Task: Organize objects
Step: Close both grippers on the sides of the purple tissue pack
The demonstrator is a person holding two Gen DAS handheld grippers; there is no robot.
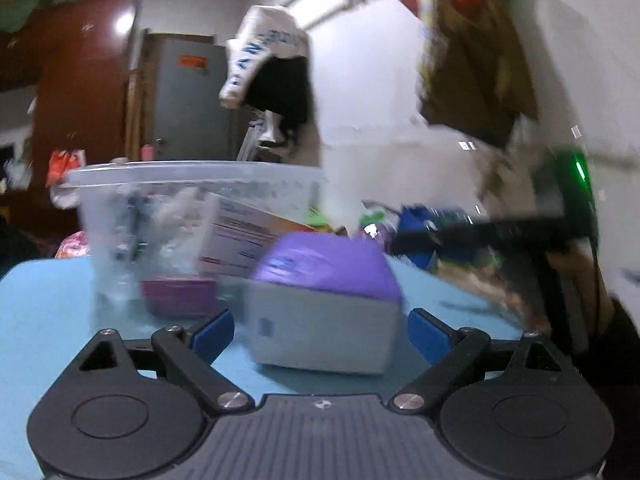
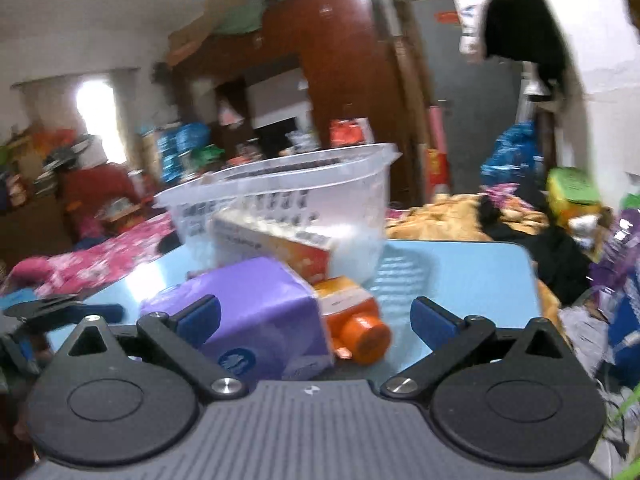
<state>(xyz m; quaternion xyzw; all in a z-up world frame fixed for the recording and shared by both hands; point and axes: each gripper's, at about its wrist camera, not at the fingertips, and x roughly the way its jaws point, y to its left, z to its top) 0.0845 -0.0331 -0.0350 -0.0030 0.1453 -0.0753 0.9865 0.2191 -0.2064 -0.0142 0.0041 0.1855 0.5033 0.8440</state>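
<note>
Purple pack [image 1: 326, 304] on the blue surface [image 1: 48, 320], just in front of the clear basket [image 1: 192, 184], with an orange bottle [image 2: 354, 320] touching or just beside it and a carton [image 2: 276, 240] leaning against the basket behind.

Left gripper [image 1: 320, 332] spread wide, straddling the pack, both pads apart from its sides. Right gripper [image 2: 314, 320] also wide, holding nothing, its left finger [image 2: 198, 316] over the pack's top face.

Likely step: grasp the pack and lift it into the basket.

Best done by one gripper only; pull the other back to avoid a clash. Centre the pack between the pads, push in deeper, then close gently, since soft wrapping will probably dent. Lift straight up so as not to nudge the bottle, then clear the basket rim before release.
</note>
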